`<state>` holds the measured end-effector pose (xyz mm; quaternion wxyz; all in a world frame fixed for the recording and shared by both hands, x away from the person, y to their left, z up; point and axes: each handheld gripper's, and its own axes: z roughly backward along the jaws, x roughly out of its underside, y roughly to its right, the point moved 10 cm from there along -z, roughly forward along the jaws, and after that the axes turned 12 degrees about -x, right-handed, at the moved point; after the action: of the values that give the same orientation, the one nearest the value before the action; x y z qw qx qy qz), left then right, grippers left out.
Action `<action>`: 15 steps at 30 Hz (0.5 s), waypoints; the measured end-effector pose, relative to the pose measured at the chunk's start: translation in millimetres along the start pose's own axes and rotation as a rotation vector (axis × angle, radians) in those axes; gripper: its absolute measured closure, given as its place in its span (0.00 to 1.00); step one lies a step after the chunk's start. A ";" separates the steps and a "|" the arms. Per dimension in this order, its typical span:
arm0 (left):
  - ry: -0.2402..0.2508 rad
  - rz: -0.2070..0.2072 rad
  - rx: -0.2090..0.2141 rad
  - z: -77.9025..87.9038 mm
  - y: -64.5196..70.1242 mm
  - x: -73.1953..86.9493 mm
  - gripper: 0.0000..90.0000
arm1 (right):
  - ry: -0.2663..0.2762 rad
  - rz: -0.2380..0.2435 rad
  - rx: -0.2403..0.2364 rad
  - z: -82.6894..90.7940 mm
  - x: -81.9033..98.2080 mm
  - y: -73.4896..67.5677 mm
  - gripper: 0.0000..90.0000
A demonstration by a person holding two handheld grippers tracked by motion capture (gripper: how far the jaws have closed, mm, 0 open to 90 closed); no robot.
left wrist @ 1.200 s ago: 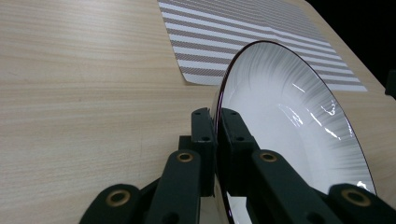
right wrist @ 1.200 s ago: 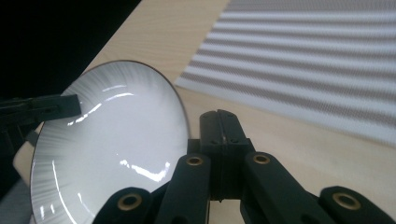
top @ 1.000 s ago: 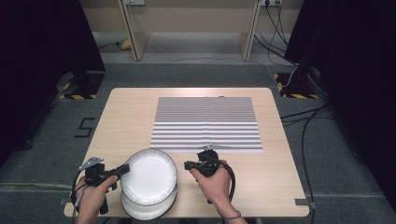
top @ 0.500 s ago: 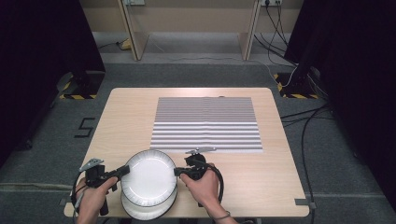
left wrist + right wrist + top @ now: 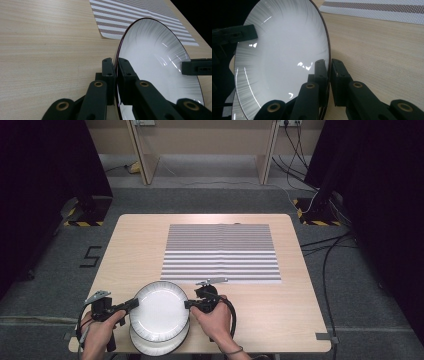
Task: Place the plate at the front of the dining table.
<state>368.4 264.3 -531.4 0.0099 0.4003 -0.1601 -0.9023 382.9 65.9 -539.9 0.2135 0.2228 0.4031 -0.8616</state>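
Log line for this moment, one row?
left gripper: shut on top plate rim | right gripper: shut on opposite rim | second plate beneath | striped mat beyond

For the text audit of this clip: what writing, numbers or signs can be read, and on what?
"5": dark mark on the grey floor, left of the table.
Nothing written shows on the plate, the striped mat or the grippers.
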 end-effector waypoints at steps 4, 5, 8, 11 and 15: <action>-0.001 0.002 0.004 0.8 2.4 -0.5 0.94 | 0.030 -0.014 0.011 1.9 -3.4 0.3 0.96; -0.001 0.002 0.004 0.8 2.4 -0.5 0.94 | 0.030 -0.014 0.011 1.9 -3.4 0.3 0.96; 0.005 -0.015 -0.004 2.4 5.8 -2.2 0.94 | 0.043 -0.011 0.023 6.2 -8.1 0.3 0.97; -0.005 -0.013 0.003 2.9 9.2 -3.0 0.94 | 0.042 -0.001 0.034 9.1 -10.1 -0.4 0.97; -0.002 -0.014 0.013 3.0 13.5 -5.5 0.94 | 0.049 0.005 0.044 13.5 -12.8 0.4 0.97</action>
<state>368.5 253.1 -521.6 0.0010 0.4003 -0.1633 -0.9017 390.5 57.4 -525.3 0.2006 0.2495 0.3885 -0.8640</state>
